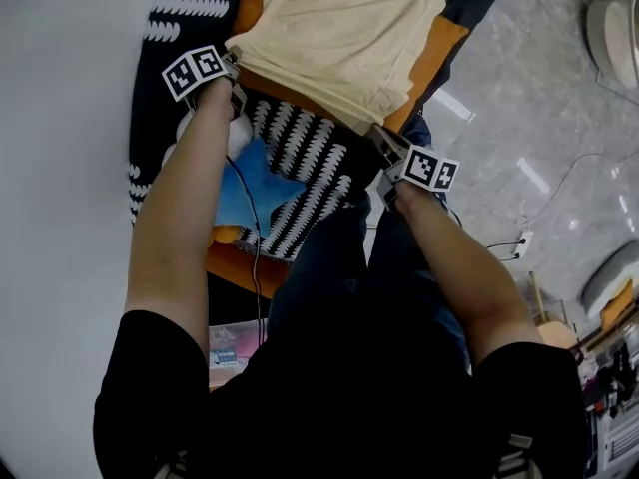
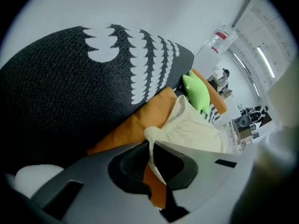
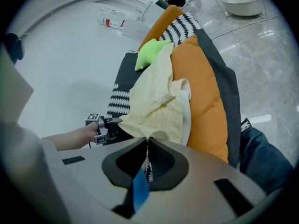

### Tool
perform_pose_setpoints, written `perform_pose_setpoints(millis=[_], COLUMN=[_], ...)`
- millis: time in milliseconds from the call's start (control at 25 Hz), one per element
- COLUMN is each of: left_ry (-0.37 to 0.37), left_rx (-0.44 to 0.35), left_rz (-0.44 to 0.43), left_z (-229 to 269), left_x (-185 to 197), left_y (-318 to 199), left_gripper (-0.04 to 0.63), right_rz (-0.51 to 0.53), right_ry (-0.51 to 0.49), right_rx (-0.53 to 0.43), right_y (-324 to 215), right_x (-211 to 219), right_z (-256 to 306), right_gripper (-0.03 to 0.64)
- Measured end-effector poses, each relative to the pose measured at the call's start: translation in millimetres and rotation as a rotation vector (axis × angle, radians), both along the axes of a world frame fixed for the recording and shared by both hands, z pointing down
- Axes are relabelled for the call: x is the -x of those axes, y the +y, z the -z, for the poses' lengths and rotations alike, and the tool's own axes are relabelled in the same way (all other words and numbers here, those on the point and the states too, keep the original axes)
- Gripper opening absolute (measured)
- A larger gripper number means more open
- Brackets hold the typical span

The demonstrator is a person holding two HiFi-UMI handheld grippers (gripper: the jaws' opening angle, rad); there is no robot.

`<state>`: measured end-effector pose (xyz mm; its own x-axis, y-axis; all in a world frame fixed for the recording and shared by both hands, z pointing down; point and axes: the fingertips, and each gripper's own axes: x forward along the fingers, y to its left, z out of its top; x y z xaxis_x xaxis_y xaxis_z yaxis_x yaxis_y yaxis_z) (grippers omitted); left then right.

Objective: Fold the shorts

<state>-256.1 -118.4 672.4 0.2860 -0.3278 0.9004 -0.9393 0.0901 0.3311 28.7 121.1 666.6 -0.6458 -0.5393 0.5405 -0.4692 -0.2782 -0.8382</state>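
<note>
Cream shorts (image 1: 339,33) lie spread on an orange cushion (image 1: 439,48) over a black-and-white patterned cover (image 1: 305,153). My left gripper (image 1: 238,65) is shut on the shorts' near left corner; in the left gripper view the cream cloth (image 2: 196,129) is pinched between the jaws (image 2: 150,146). My right gripper (image 1: 377,136) is shut on the near right corner. In the right gripper view the shorts (image 3: 159,106) hang from the closed jaws (image 3: 148,143) and are lifted off the cushion (image 3: 205,97). The left gripper (image 3: 110,124) shows there at the cloth's other end.
A blue star-shaped cushion (image 1: 255,183) lies near the person's left forearm. A green soft toy (image 3: 149,52) sits beyond the shorts, and a plastic bottle (image 3: 111,17) lies on the white floor. Grey marble floor (image 1: 539,118) with cables is at the right. Jeans-clad legs (image 1: 339,267) stand against the cover.
</note>
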Motion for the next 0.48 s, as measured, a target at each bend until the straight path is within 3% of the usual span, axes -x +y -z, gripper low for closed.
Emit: perform_pose_setpoints(millis=[480], left_ry=[-0.003], left_rx=[0.017], left_rz=[0.051], left_z=[34], left_x=[-54], left_y=[-62], left_gripper=[0.041], right_rz=[-0.015], right_ry=[0.039], right_rx=[-0.076], right_y=[-110], right_x=[-89], right_z=[54], right_gripper=[0.017])
